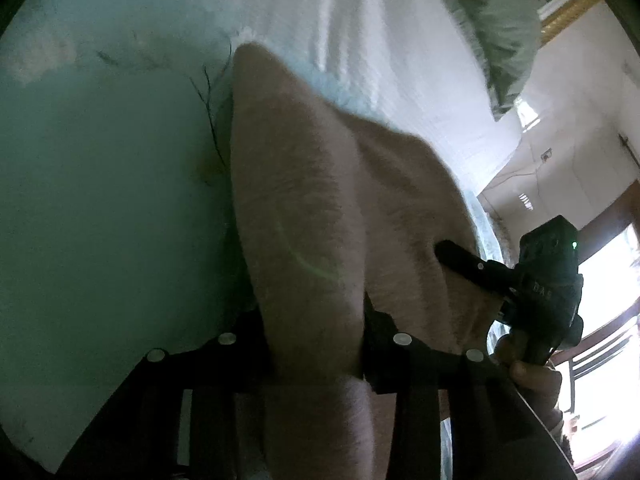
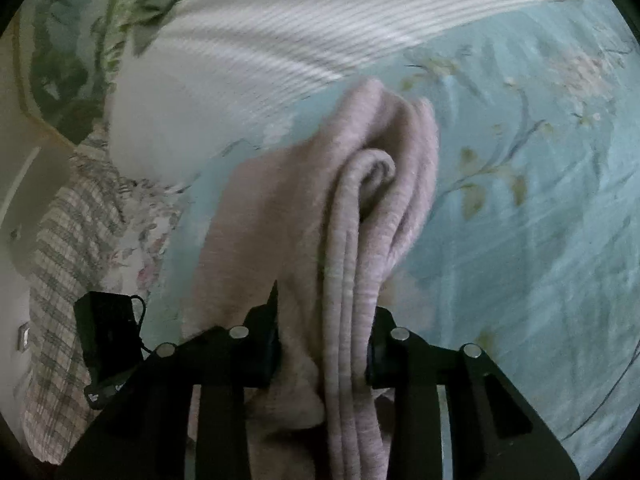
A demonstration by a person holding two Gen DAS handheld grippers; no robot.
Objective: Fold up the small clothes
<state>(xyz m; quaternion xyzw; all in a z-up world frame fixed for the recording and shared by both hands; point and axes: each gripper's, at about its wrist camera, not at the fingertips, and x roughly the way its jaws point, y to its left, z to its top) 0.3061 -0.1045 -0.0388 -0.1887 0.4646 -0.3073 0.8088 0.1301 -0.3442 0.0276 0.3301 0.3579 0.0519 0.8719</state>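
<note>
The pink cloth [image 1: 320, 208] is soft and ribbed, bunched in thick folds; the left gripper [image 1: 320, 344] squeezes one end between its jaws; the right gripper [image 2: 322, 344] squeezes the other end [image 2: 352, 240]; blue flowered bedsheet [image 2: 520, 220] lies open past both jaws; only the left view shows a hand [image 1: 536, 376].

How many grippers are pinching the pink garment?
2: the left gripper clamps one bunched edge, and the right gripper clamps folded layers of the pink garment above the floral bedsheet.
</note>
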